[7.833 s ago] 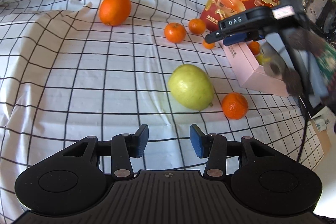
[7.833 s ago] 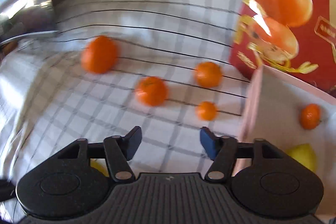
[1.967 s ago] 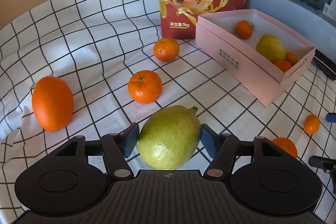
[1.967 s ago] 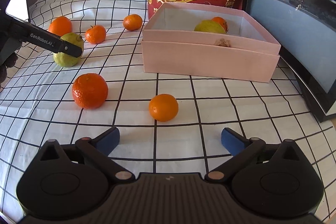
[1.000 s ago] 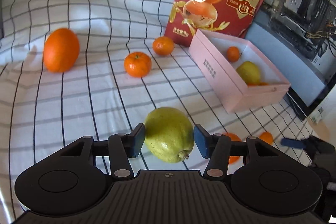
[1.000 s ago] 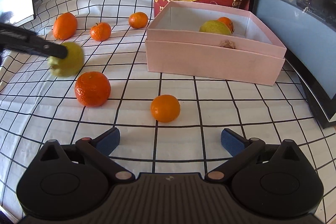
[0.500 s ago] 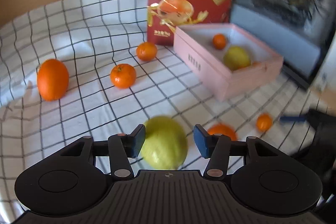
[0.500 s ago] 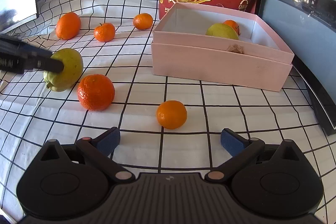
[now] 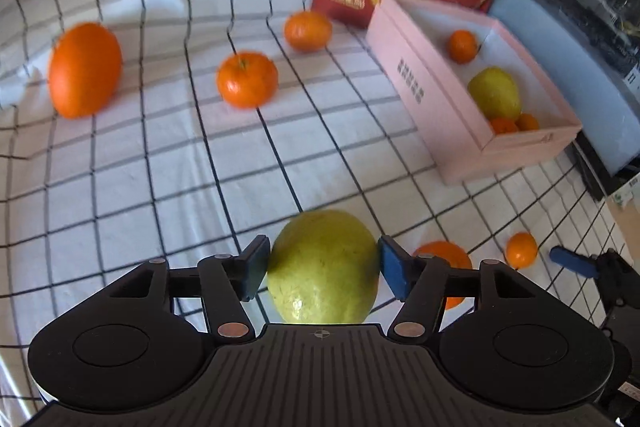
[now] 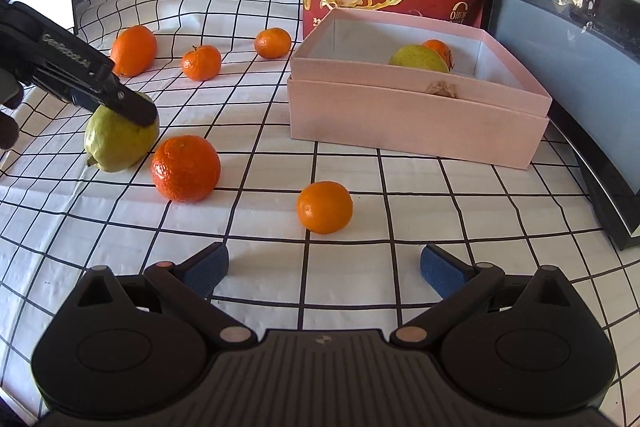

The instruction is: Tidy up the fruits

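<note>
Green-yellow skin fills the gap between my left gripper's [image 9: 323, 269] blue pads; they press the green citrus [image 9: 323, 269] on both flanks, so I read that gripper as clamped on it. From the right wrist view the fruit [image 10: 116, 141] sits low over the checked cloth [image 10: 400, 211], just beside the big tangerine [image 10: 186, 168]; I cannot tell whether it has cleared the cloth. My right gripper [image 10: 323, 267] hangs with its jaws spread wide and nothing between them, the small tangerine [image 10: 325, 207] lying just ahead of it.

I judge the step to be carrying this fruit to the pink box [image 9: 440, 115], which holds a second green fruit [image 9: 495, 93] and a few small oranges. To do it well I would lift straight up first, so the big tangerine is not nudged; keep the squeeze steady, since the rind is round and may roll out of the pads; cross the near wall with clearance; lower into the bare floor near the box's far end, not onto the fruit inside; release only once it rests.
</note>
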Action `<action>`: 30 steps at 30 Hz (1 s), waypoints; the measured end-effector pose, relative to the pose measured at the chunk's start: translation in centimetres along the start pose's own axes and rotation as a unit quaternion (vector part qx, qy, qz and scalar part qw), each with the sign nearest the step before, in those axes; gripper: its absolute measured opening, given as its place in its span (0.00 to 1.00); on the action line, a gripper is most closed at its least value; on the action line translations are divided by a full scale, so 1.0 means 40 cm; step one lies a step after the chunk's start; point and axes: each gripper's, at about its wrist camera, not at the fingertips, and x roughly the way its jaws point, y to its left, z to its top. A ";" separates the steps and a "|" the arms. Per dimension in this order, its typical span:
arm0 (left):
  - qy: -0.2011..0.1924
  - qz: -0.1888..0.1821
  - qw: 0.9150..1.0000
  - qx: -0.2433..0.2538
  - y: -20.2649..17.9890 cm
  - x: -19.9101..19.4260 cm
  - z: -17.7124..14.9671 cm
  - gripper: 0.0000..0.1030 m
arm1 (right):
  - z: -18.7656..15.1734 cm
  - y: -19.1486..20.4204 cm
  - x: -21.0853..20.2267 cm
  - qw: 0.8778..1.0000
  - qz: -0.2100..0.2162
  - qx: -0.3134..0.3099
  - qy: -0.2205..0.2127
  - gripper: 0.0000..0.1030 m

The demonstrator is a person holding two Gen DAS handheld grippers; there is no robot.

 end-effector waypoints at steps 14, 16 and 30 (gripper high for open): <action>-0.038 -0.010 0.999 -0.010 -0.011 -0.042 -0.095 0.63 | 0.001 -0.001 -0.004 1.000 0.005 -0.004 0.002 0.93; -0.043 -0.021 0.999 -0.013 -0.019 -0.066 -0.129 0.63 | 0.006 0.000 -0.007 1.000 0.013 -0.012 -0.001 0.82; -0.085 -0.077 0.993 -0.012 -0.116 -0.172 -0.175 0.63 | 0.092 -0.006 0.000 0.999 0.023 -0.043 -0.002 0.28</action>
